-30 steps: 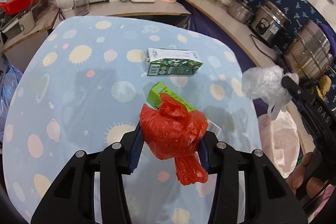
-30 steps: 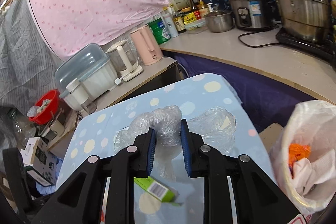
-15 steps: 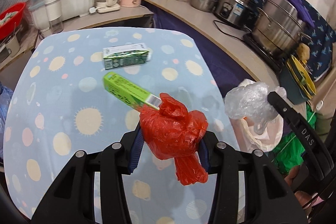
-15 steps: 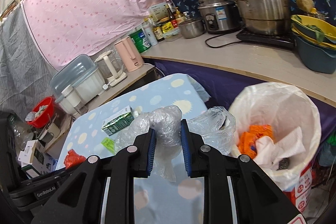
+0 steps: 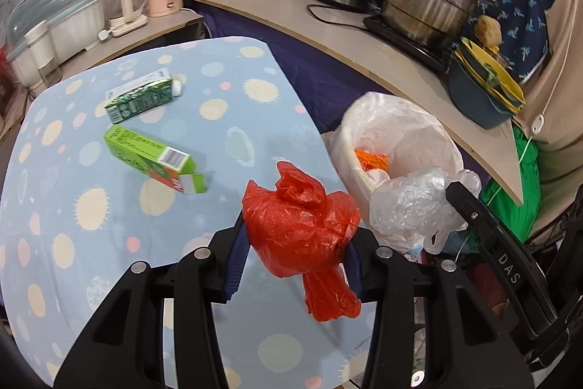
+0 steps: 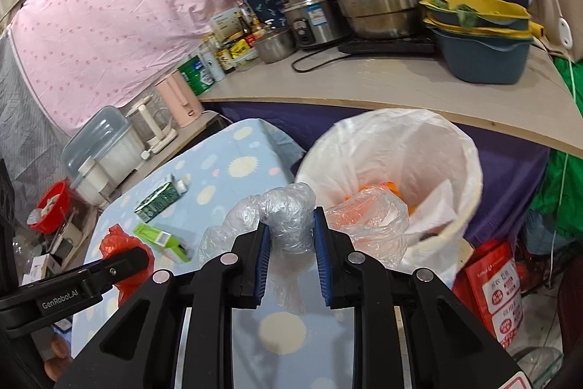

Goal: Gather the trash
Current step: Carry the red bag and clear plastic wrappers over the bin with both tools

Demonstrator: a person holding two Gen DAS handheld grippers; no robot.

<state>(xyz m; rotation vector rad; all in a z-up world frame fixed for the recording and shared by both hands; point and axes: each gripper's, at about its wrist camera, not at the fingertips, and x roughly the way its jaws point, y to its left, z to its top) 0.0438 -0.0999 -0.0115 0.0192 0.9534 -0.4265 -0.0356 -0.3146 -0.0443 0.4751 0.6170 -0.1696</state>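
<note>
Left claw [image 5: 295, 254] grips red bag [image 5: 302, 232]; right claw [image 6: 291, 236] grips clear bag [image 6: 288, 214] (bin [image 6: 470, 148] near).

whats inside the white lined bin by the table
In the bin: orange trash and white paper. The clear plastic bag in the right gripper hides the rest.

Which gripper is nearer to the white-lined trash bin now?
Right. The right gripper, holding the clear plastic bag, is at the trash bin rim; the left gripper, holding the red bag, is over the table.
</note>
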